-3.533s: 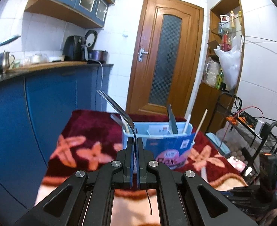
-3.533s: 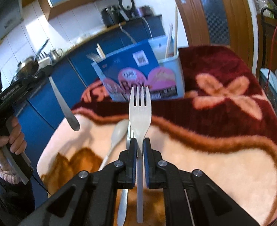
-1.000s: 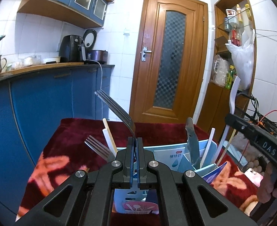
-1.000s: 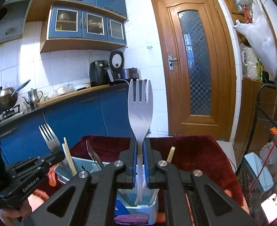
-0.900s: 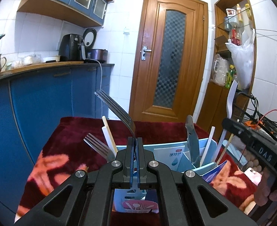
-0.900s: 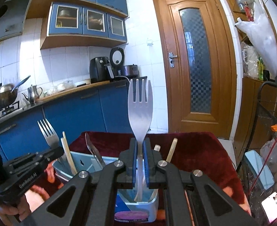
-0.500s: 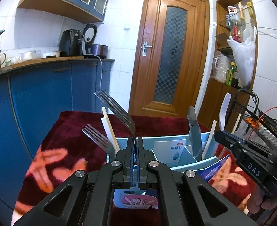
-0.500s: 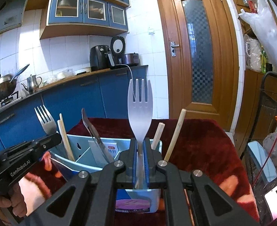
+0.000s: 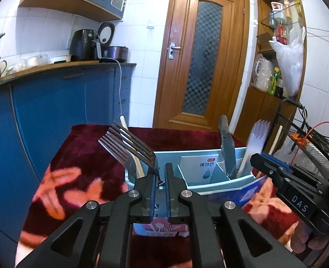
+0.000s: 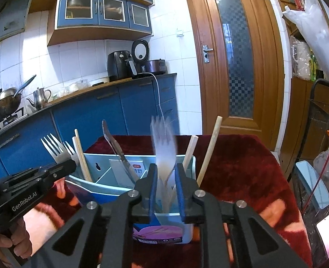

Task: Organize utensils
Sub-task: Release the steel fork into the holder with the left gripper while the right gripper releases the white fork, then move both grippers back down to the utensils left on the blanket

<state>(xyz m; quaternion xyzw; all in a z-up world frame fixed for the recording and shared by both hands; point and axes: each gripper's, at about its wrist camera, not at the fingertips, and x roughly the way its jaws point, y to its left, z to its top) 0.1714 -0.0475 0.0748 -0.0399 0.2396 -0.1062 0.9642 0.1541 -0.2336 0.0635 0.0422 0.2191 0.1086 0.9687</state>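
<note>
A light blue utensil box (image 9: 209, 154) (image 10: 93, 158) with dividers stands on the red flowered cloth. My left gripper (image 9: 160, 174) is open over its left end; a metal fork (image 9: 131, 143) leans beside its left finger into the box, next to a second fork (image 9: 114, 151). My right gripper (image 10: 166, 174) is open over the box's right end; a white plastic fork (image 10: 164, 143), blurred, stands loose between its fingers in the box, and also shows in the left wrist view (image 9: 255, 143). A knife (image 9: 227, 147) and chopsticks (image 10: 208, 149) stand in the box.
Blue kitchen cabinets (image 9: 41, 102) run along the left with an air fryer (image 10: 119, 64) and kettle (image 10: 39, 100) on the counter. A wooden door (image 9: 200, 67) is behind. A wire rack (image 10: 325, 129) and shelves (image 9: 278, 51) stand on the right.
Both grippers lowered over the box and opened. The metal fork and the white plastic fork left the jaws and now stand in the box.
</note>
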